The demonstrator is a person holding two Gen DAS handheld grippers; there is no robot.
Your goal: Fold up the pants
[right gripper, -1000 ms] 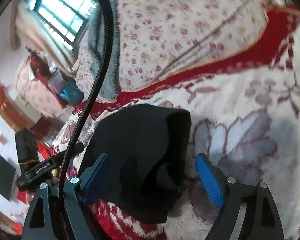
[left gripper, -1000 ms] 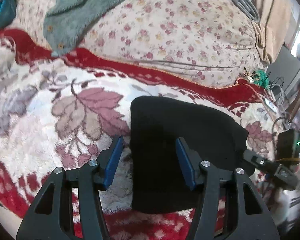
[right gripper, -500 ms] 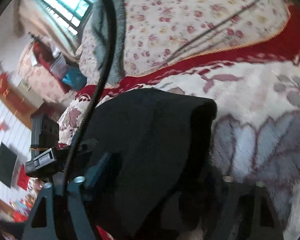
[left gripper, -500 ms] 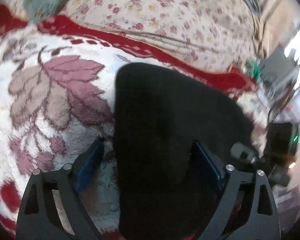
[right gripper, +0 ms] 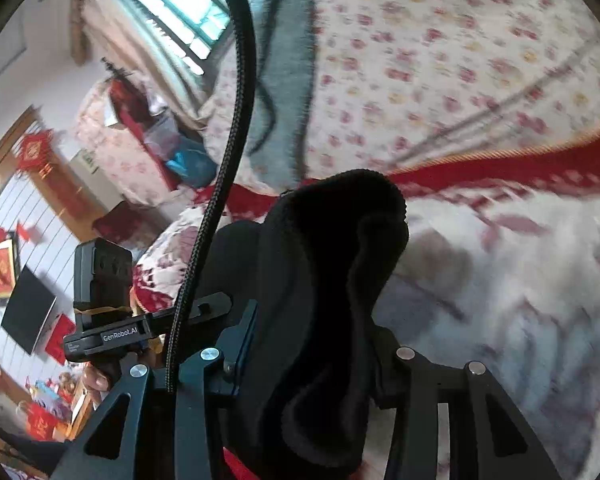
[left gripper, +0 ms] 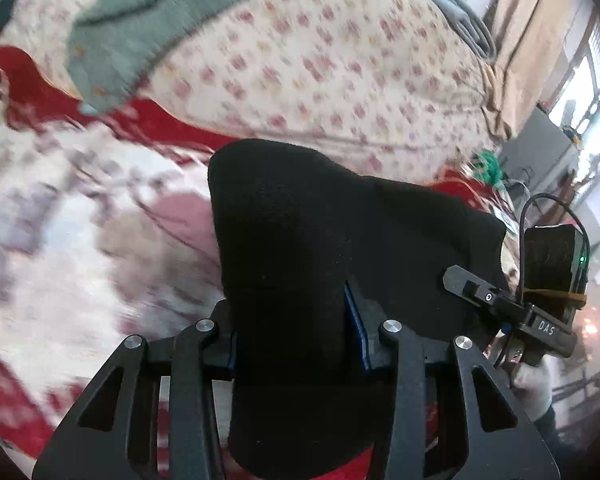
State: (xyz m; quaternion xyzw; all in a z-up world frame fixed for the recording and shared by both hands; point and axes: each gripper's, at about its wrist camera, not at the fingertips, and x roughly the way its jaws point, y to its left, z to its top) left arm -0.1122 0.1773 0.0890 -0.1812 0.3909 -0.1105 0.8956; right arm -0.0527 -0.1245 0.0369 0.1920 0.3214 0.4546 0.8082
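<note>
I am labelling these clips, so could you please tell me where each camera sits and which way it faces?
Left wrist: sits on the left gripper, looks forward along its fingers over the black pants to the floral quilt; the right gripper shows at the right edge.
Right wrist: sits on the right gripper, looks along its fingers over the black pants toward the window; the left gripper and a thumb show at the left.
Shared: pants clamped in both grippers, quilt, red patterned blanket.
</note>
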